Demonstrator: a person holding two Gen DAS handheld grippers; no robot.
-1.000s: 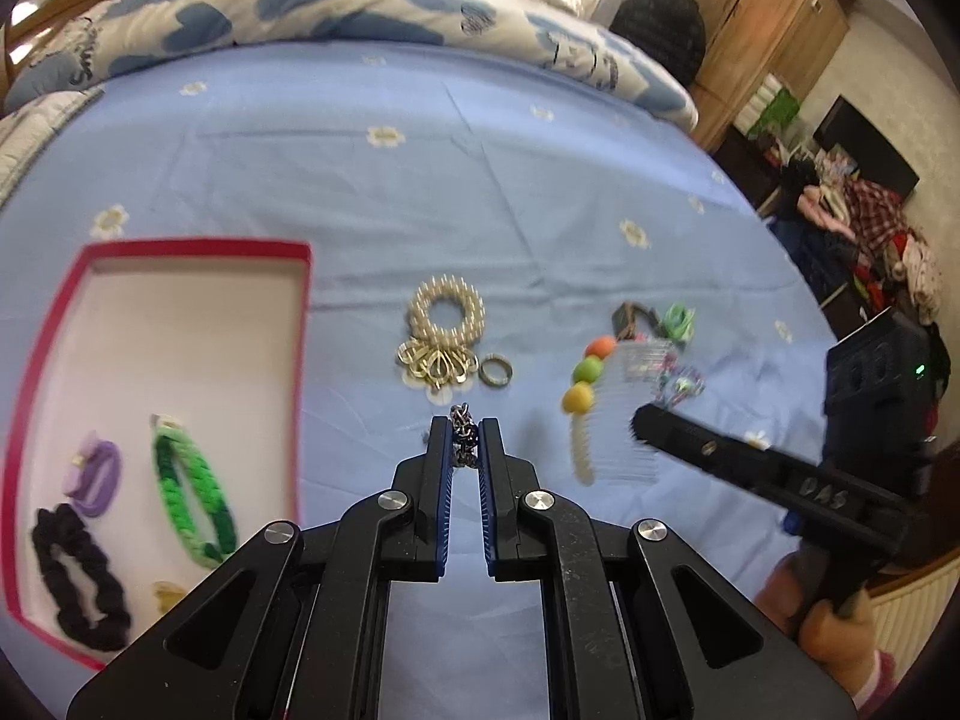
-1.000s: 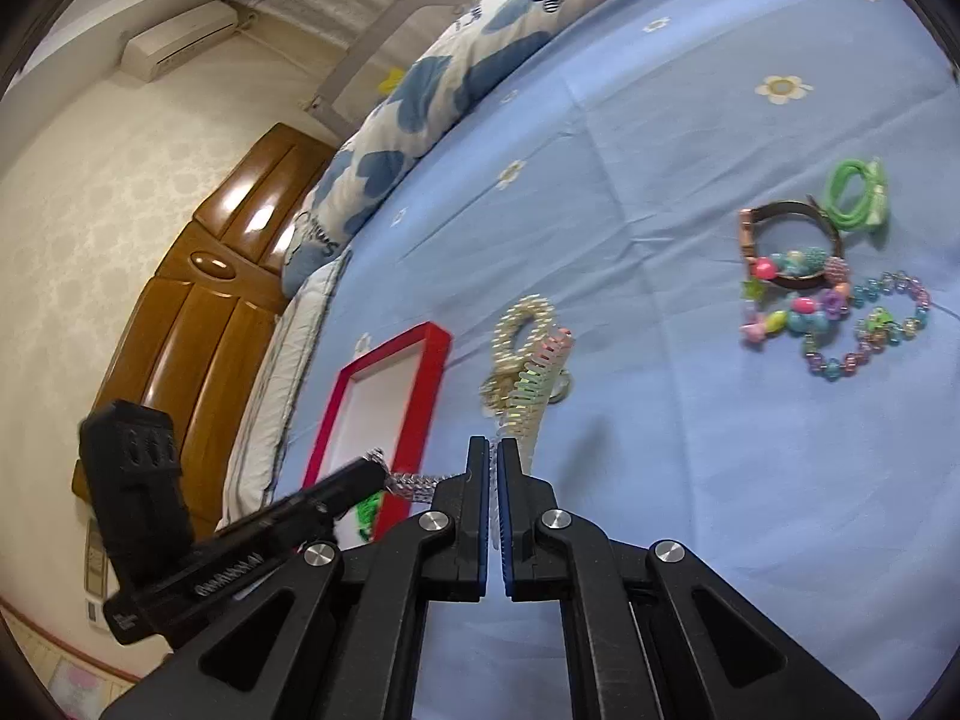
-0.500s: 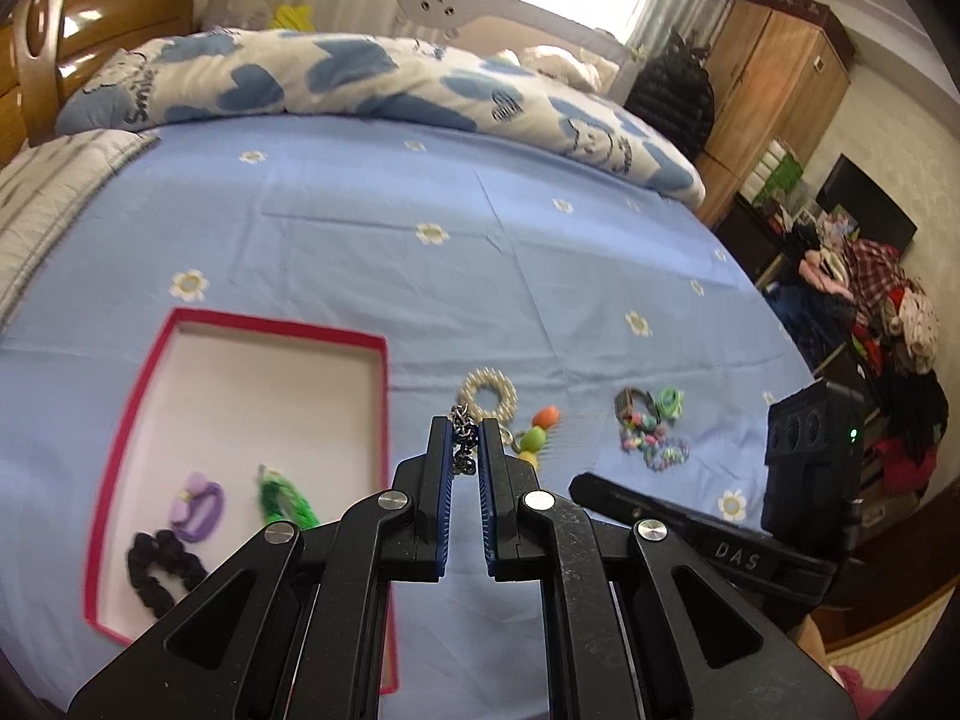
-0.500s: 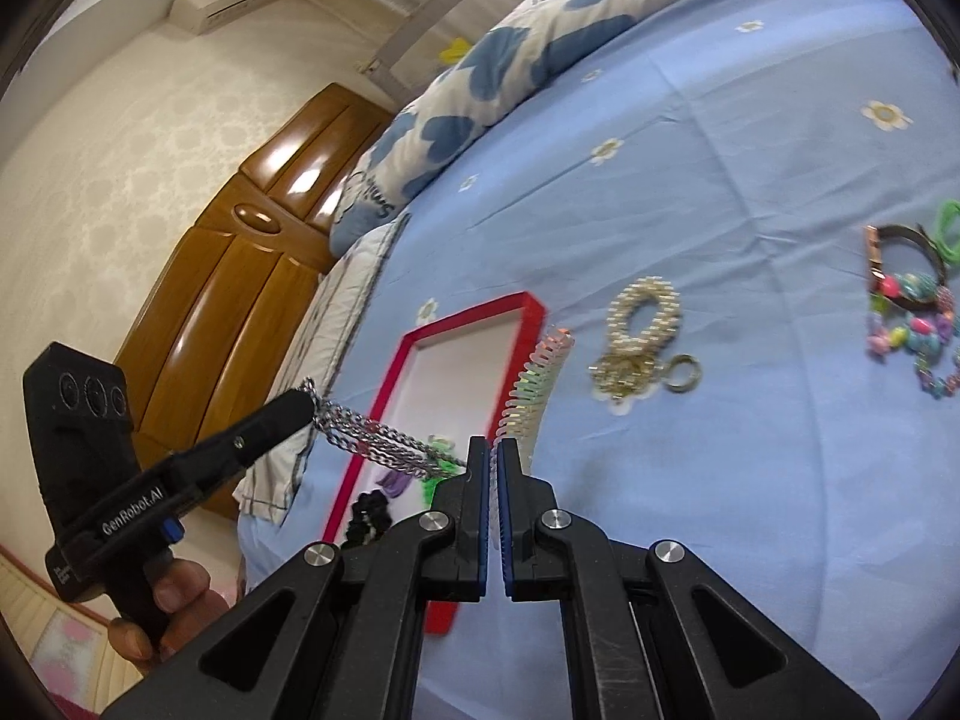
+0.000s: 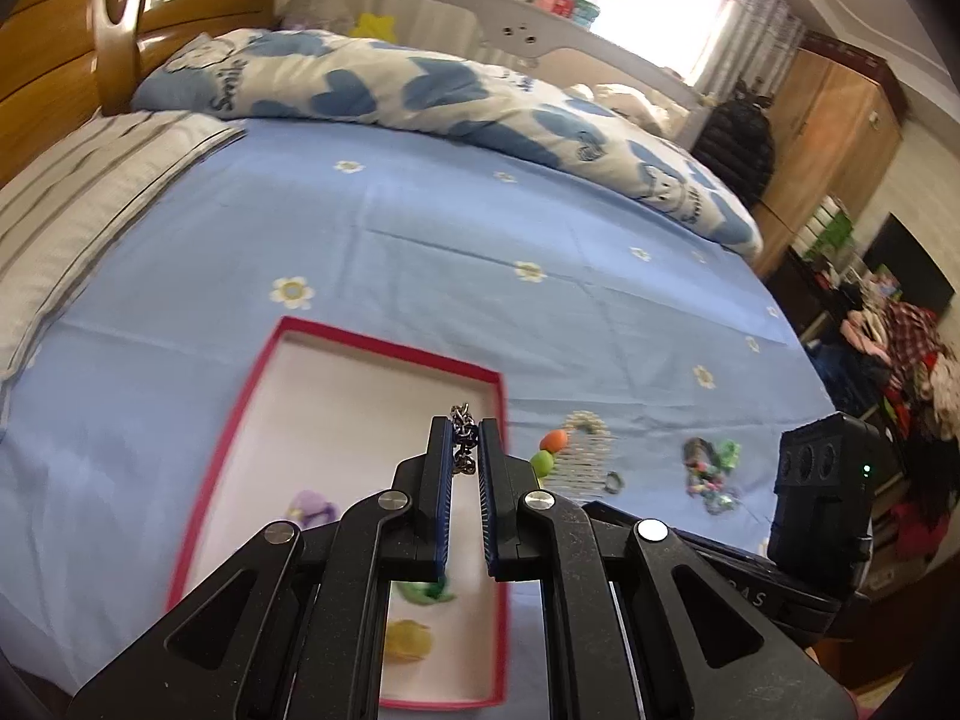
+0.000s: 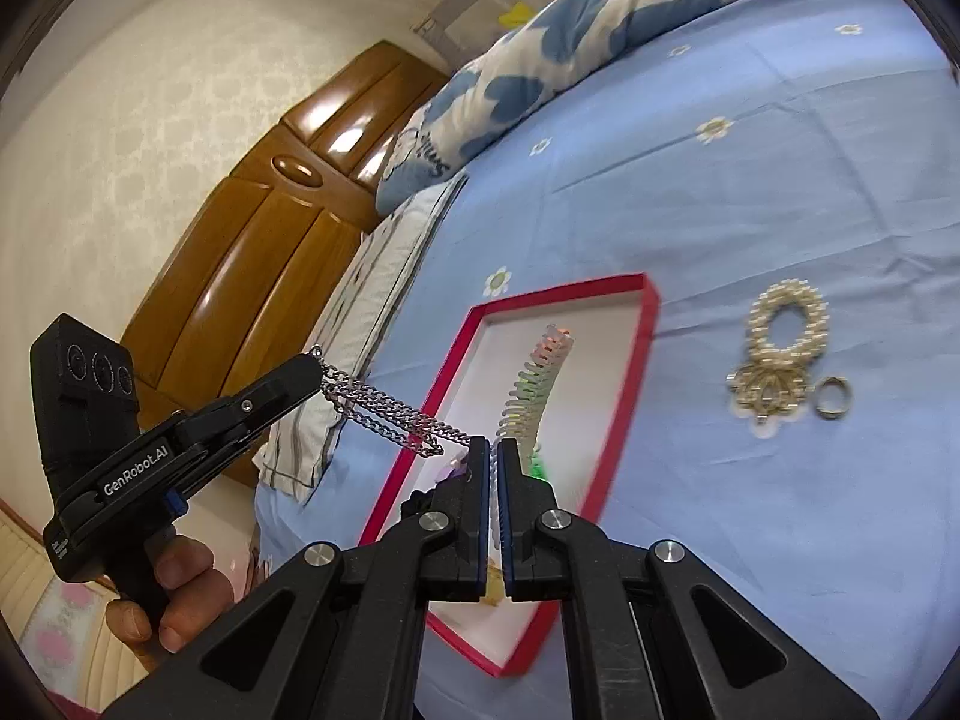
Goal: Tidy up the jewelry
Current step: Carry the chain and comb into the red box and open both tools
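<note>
My left gripper is shut on a silver chain and holds it above the red-rimmed tray. In the right wrist view the left gripper shows at the left with the chain hanging from it in loops. My right gripper is shut on a pearl hair comb with coloured beads, held over the tray. In the tray lie a purple tie, a green tie and a yellow piece.
On the blue bedsheet right of the tray lie a pearl bracelet with a gold charm, a ring and a pile of bead bracelets. A quilt and a wooden headboard stand at the far end.
Both grippers have lifted and moved left toward the tray. The chain now hangs over the tray's edge and the comb is above the tray.
</note>
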